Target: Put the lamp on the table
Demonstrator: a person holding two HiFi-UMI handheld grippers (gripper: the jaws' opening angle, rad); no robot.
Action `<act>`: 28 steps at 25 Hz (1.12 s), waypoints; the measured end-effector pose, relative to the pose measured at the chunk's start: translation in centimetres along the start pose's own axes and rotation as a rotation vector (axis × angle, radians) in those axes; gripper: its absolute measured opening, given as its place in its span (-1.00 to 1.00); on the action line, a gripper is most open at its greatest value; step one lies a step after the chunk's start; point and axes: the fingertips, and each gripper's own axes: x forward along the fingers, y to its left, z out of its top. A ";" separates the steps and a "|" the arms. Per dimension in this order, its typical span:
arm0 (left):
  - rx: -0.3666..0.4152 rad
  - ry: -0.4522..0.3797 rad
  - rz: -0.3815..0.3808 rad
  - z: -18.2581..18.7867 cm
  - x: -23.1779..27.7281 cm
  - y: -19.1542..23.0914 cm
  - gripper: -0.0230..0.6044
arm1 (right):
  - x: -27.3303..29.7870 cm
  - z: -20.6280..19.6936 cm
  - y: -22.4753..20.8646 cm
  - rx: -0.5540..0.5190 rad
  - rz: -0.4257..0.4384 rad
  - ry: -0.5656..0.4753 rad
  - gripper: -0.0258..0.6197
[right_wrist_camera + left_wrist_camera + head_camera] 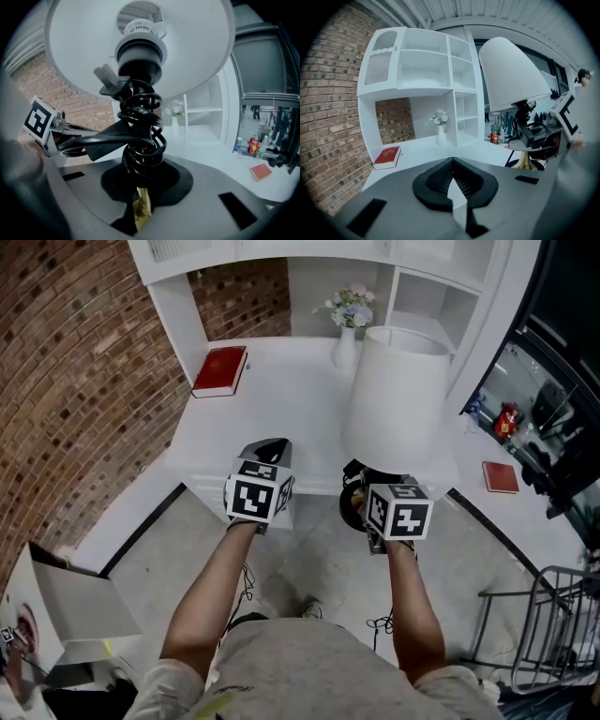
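White worktop (281, 399) lies ahead of both tongs. Right tongs (140, 208) pinch the lamp (398, 395) by its brass stem, mostly hidden under coiled black cord (140, 140), and hold it upright near the worktop's edge. Left tongs (452, 178), just beside, are pressed together and empty.

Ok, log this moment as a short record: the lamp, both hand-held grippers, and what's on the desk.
lamp: white-shaded lamp, upright, held at the desk's front edge, not set down
cord: black cord, coiled round the stem
right hand-held gripper: shut on the lamp's brass stem
left hand-held gripper: shut, empty
desk: white desk; holds a red book and a vase of flowers
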 end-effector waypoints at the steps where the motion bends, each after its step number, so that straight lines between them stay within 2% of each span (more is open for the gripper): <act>1: -0.001 0.002 0.004 0.0 0.1 0.1 -0.95 | 0.2 0.0 -0.1 0.001 0.003 0.001 -0.77; 17: -0.040 -0.011 0.021 -0.6 3.3 2.0 -0.95 | 3.6 0.1 -1.1 -0.015 0.025 0.012 -0.77; 28: -0.057 0.003 0.010 -0.8 7.7 5.9 -0.95 | 9.2 1.5 -1.4 -0.014 0.019 0.016 -0.77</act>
